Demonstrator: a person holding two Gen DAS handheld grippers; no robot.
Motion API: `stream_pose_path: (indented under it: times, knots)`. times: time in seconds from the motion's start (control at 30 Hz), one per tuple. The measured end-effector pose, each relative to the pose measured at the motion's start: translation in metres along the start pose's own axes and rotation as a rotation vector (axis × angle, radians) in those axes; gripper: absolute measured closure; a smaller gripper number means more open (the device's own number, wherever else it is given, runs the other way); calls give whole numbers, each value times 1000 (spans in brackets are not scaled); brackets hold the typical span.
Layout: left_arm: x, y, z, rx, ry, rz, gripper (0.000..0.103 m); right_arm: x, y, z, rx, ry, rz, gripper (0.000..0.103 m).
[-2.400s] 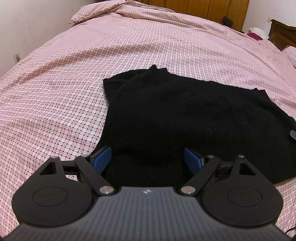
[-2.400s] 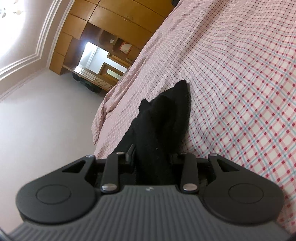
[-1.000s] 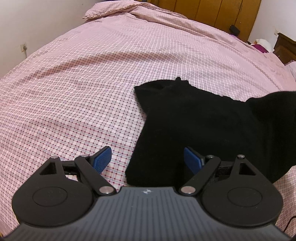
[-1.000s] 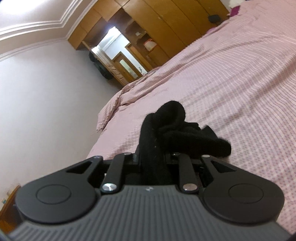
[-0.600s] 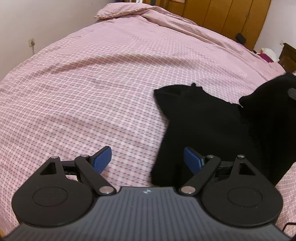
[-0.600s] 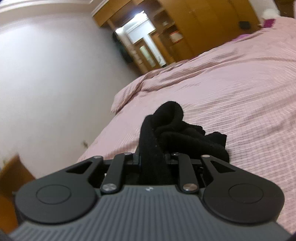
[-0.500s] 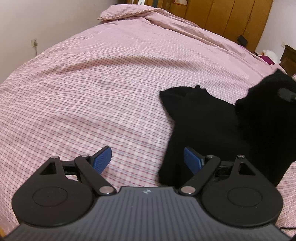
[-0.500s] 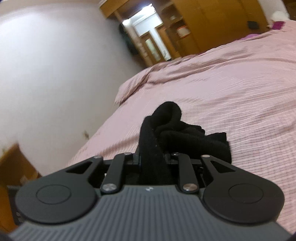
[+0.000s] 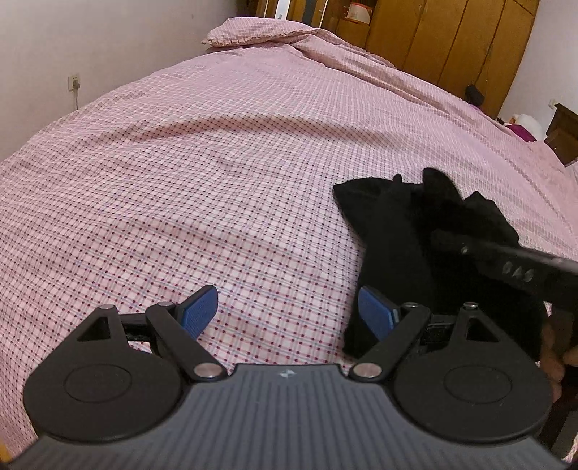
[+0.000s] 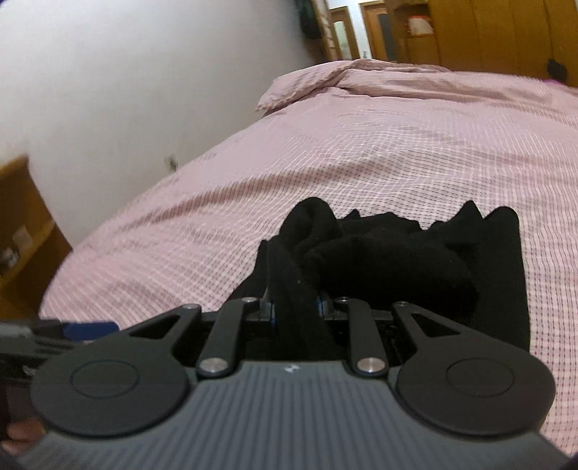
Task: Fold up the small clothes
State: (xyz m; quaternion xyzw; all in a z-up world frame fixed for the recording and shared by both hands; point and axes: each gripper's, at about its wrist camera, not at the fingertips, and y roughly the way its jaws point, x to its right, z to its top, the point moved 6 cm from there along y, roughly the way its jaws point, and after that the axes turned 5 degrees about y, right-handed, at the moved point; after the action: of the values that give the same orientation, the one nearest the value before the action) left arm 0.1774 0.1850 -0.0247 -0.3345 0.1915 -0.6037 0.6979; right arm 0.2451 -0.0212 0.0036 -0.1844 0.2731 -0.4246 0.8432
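Observation:
A black knit garment (image 9: 393, 231) lies on the pink checked bedspread (image 9: 216, 152), bunched into a narrow pile at the right. My left gripper (image 9: 287, 309) is open and empty, low over the bedspread, with its right blue pad beside the garment's near left edge. My right gripper (image 10: 294, 307) is shut on a bunched fold of the black garment (image 10: 390, 260) and holds it over the rest of the cloth. The right gripper's black body also shows in the left wrist view (image 9: 513, 267), above the garment.
A pillow (image 9: 253, 32) lies at the far end of the bed. Wooden wardrobes (image 9: 433, 36) stand behind it. A white wall with a socket (image 9: 74, 81) runs along the left. A wooden nightstand (image 9: 563, 130) stands at the far right.
My right gripper has carried the held fold leftwards across the garment, which now lies much narrower. My left gripper has stayed open and drifted left, off the cloth.

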Motion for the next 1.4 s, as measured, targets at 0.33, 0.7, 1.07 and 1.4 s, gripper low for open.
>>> stream_pose_path:
  times: [0.33, 0.7, 1.07, 1.4]
  knots:
    - [2, -8, -2, 18, -14, -28, 15, -3, -31, -8, 11, 93, 111, 50]
    - [35, -38, 9, 79, -13, -181, 15, 41, -96, 5, 81, 170, 79, 49]
    - [88, -36, 8, 64, -18, -352, 15, 91, -54, 19, -15, 464, 46, 49]
    - [94, 9, 5, 86, -69, -304, 20, 96, -12, 25, -73, 495, 18, 49]
